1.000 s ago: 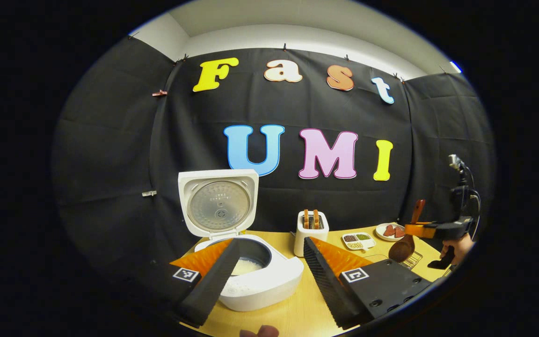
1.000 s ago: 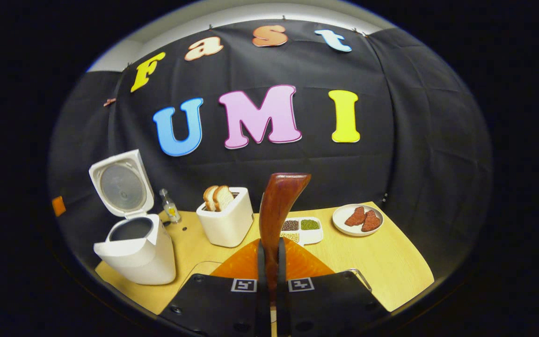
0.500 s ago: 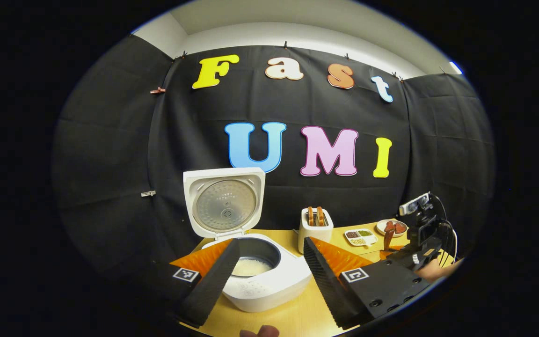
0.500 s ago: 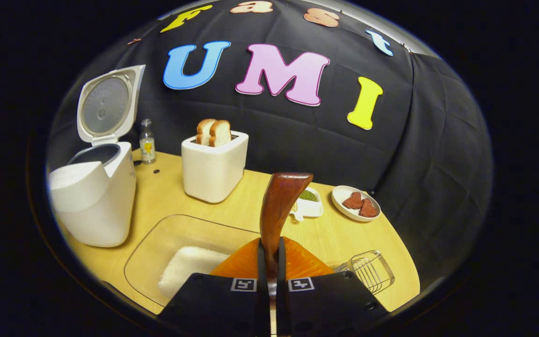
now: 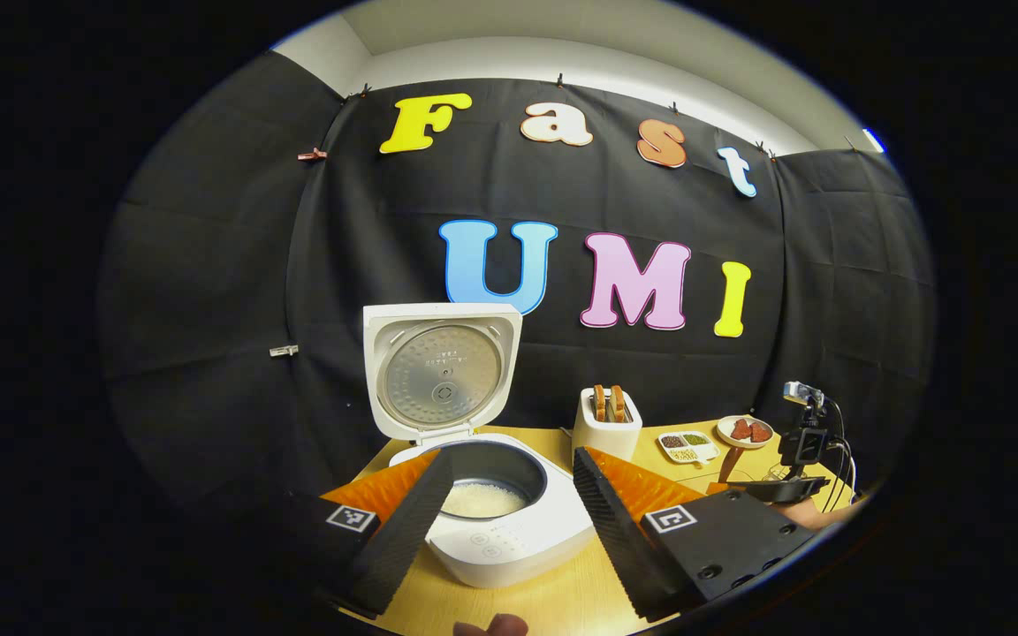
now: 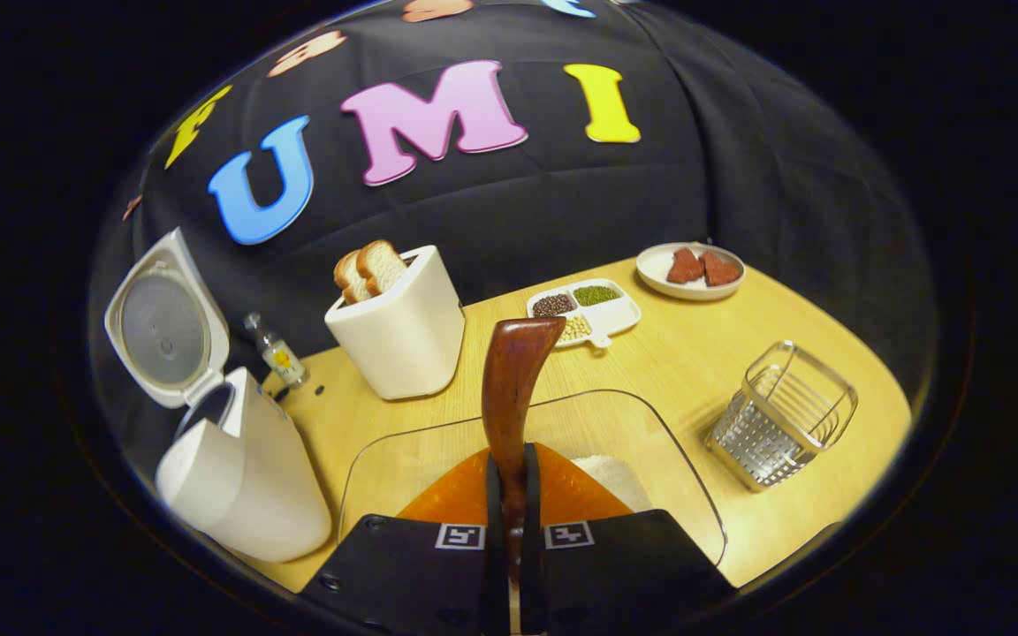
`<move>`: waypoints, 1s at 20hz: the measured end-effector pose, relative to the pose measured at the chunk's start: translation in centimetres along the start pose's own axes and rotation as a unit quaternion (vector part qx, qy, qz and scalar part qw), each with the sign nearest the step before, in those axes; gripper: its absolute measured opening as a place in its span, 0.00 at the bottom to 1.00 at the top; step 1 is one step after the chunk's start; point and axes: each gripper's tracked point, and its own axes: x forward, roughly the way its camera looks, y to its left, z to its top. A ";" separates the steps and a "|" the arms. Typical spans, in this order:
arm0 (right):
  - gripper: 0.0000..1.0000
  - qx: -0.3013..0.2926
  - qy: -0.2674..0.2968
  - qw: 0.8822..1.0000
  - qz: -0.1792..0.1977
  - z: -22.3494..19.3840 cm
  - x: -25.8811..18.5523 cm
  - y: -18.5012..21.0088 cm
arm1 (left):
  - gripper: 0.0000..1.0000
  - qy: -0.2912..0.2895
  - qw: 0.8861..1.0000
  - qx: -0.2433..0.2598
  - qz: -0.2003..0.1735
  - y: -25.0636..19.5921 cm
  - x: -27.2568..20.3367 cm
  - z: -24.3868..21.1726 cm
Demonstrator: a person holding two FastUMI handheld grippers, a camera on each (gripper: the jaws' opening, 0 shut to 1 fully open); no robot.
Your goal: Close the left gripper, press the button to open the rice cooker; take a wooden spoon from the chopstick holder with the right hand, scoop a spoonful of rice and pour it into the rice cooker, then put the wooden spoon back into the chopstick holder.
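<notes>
Our right gripper (image 6: 509,481) is clamped on the wooden spoon (image 6: 509,389) handle, above the clear tray of rice (image 6: 615,477). Our left gripper (image 5: 509,512) hangs wide open and empty before the open rice cooker (image 5: 491,503). The wire chopstick holder (image 6: 783,415) stands to the right. We judge the narrow grip risky: the spoon could twist and spill rice.

two bread slices (image 6: 368,268), one toaster (image 6: 398,336), one bottle (image 6: 275,352)

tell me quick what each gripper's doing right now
Left gripper: open, holding nothing.
Right gripper: shut on the wooden spoon.
</notes>
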 end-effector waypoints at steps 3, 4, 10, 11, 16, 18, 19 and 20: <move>0.10 0.103 0.001 0.994 0.028 0.7 -0.7 -0.8 | 0.95 -0.003 1.000 0.001 0.001 0.2 0.0 0.2; 0.10 0.129 -0.001 0.991 0.033 1.1 -0.9 -1.1 | 0.95 -0.003 1.000 0.001 0.001 0.2 0.0 0.2; 0.10 0.231 -0.024 0.970 0.066 4.2 -3.5 -2.6 | 0.95 -0.007 1.000 -0.002 0.002 0.1 -0.4 0.3; 0.10 0.251 -0.029 0.965 0.072 4.8 -4.1 -2.8 | 0.95 -0.007 1.000 -0.003 0.001 0.0 -0.5 0.4; 0.10 0.344 -0.042 0.933 0.095 7.3 -5.6 -3.8 | 0.95 -0.010 1.000 -0.008 -0.001 -0.2 -1.1 0.4; 0.10 0.352 -0.048 0.929 0.105 8.1 -6.4 -3.9 | 0.95 -0.012 1.000 -0.013 -0.001 -0.3 -1.2 0.5; 0.09 0.344 -0.051 0.932 0.104 8.1 -6.6 -3.9 | 0.95 -0.012 1.000 -0.014 -0.001 -0.3 -1.3 0.5; 0.10 0.341 -0.048 0.933 0.100 8.0 -6.7 -4.0 | 0.95 -0.012 1.000 -0.017 -0.001 -0.4 -1.4 0.5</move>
